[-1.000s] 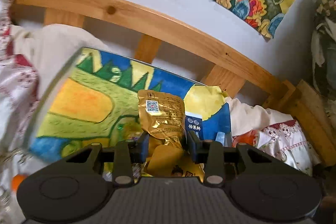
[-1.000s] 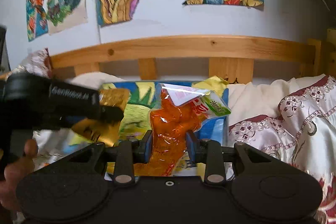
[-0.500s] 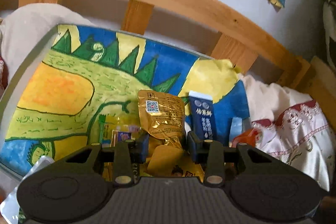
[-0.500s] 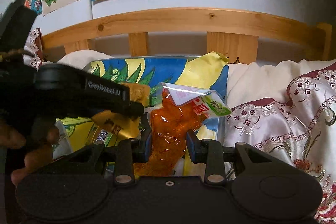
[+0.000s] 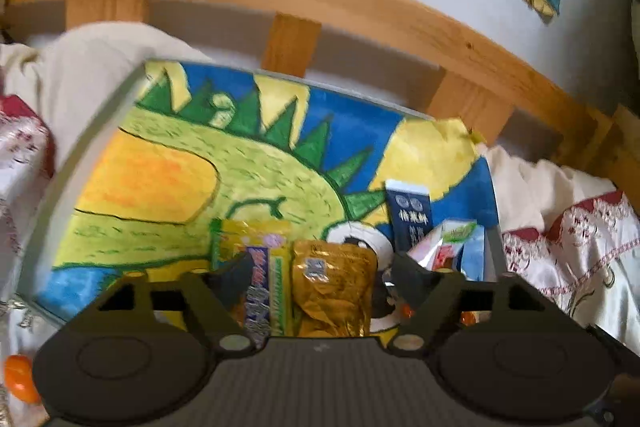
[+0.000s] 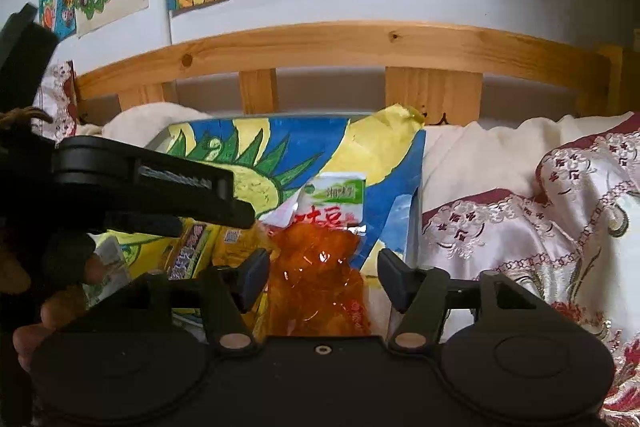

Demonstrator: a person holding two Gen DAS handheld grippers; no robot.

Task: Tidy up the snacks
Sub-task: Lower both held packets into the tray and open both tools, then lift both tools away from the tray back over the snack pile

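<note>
A gold snack packet point(image 5: 332, 287) lies on the dinosaur-painted tray point(image 5: 92, 135), between the fingers of my left gripper point(image 5: 322, 271). Its jaws are opening and the pads stand clear of the packet. In the right wrist view an orange packet with a white and green top point(image 6: 320, 267) rests on the tray's point(image 6: 160, 139) right end. My right gripper point(image 6: 323, 269) straddles it, jaws opening, with a gap at the right pad. The same orange packet point(image 5: 452, 239) shows right of the gold one. My left gripper point(image 6: 238, 214) reaches in from the left.
A yellow and purple packet point(image 5: 260, 267) and a dark blue packet point(image 5: 414, 219) also lie on the tray. A wooden bed rail point(image 6: 340, 43) runs behind it. Patterned bedding point(image 6: 560, 227) lies to the right. A hand point(image 6: 52, 311) holds the left gripper.
Both grippers were shut on their packets and have let go. The gold and orange packets now lie on the tray between spread fingers. Both hands sank slightly toward the tray.
</note>
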